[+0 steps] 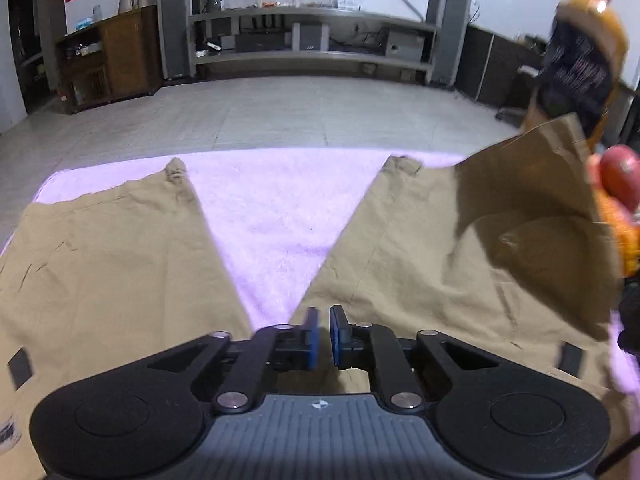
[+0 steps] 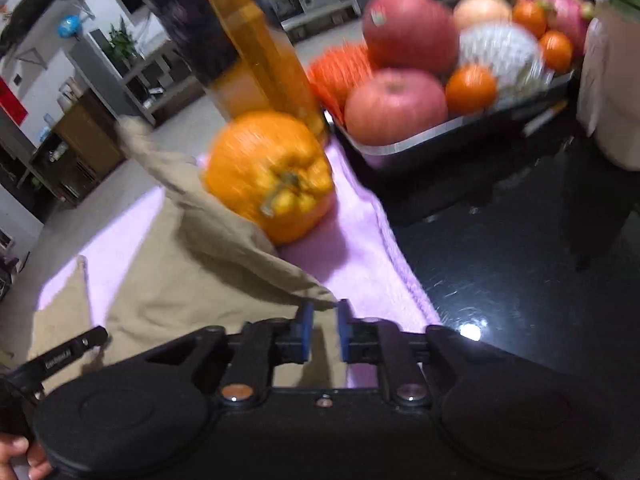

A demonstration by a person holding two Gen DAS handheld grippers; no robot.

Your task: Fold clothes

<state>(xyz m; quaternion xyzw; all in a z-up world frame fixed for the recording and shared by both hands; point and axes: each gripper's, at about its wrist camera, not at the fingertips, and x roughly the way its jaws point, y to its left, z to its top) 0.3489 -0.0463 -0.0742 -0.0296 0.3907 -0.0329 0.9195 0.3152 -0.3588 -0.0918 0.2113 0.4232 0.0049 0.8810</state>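
Tan trousers (image 1: 108, 256) lie on a pink towel (image 1: 272, 216), legs spread in a V away from me. My left gripper (image 1: 324, 336) hovers over the crotch area, its blue pads a narrow gap apart with nothing between them. The right leg's outer edge (image 1: 540, 184) is lifted and folded over. In the right wrist view my right gripper (image 2: 323, 330) holds a raised corner of the tan trousers (image 2: 224, 248) between its blue pads, next to the towel's right edge (image 2: 360, 256).
A large orange fruit (image 2: 272, 176) sits on the towel beside the lifted cloth. A bottle of amber liquid (image 2: 240, 40) stands behind it. A tray of apples and oranges (image 2: 420, 80) stands on the black glossy table (image 2: 500, 280). Tiled floor and a TV shelf (image 1: 312, 40) lie beyond.
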